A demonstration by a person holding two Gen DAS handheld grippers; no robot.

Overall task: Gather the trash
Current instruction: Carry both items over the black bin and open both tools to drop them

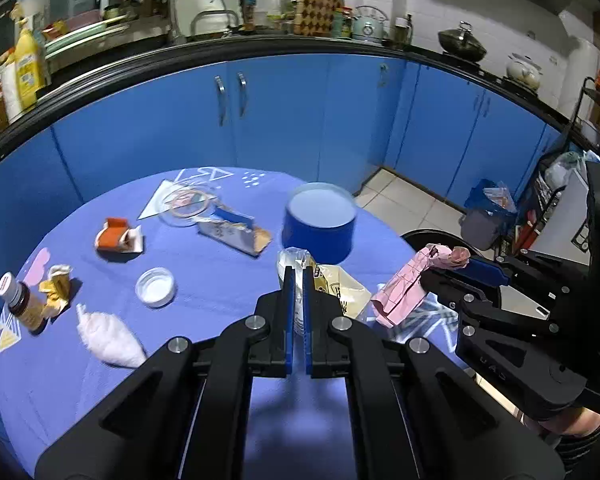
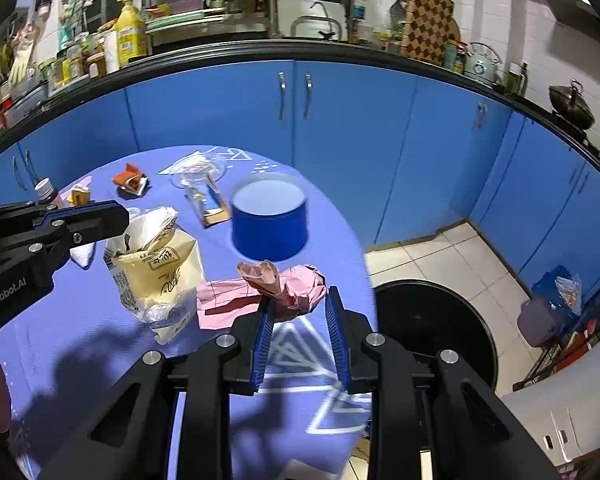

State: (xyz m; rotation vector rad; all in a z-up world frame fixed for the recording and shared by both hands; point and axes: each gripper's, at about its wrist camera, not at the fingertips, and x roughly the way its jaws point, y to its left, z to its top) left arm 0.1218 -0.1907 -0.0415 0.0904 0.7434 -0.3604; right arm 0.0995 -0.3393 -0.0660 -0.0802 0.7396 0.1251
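Observation:
My left gripper (image 1: 298,273) is shut on the top of a clear and yellow plastic bag (image 1: 342,290), which hangs just above the purple tablecloth. The right wrist view shows that bag (image 2: 156,276) dangling from the left gripper (image 2: 121,216). My right gripper (image 2: 300,305) is shut on a crumpled pink paper (image 2: 300,286) with a flat folded part trailing to the left. In the left wrist view the pink paper (image 1: 404,292) hangs from the right gripper (image 1: 500,274) near the table's right edge. A black round bin (image 2: 432,320) stands on the floor to the right of the table.
A blue round tub (image 1: 318,236) stands on the table (image 1: 204,272) behind both grippers. Further left lie an orange carton (image 1: 118,238), a torn blue-white carton (image 1: 234,234), a white lid (image 1: 155,286), a white pouch (image 1: 108,336), a brown bottle (image 1: 20,302) and a yellow wrapper (image 1: 56,288). Blue cabinets run behind.

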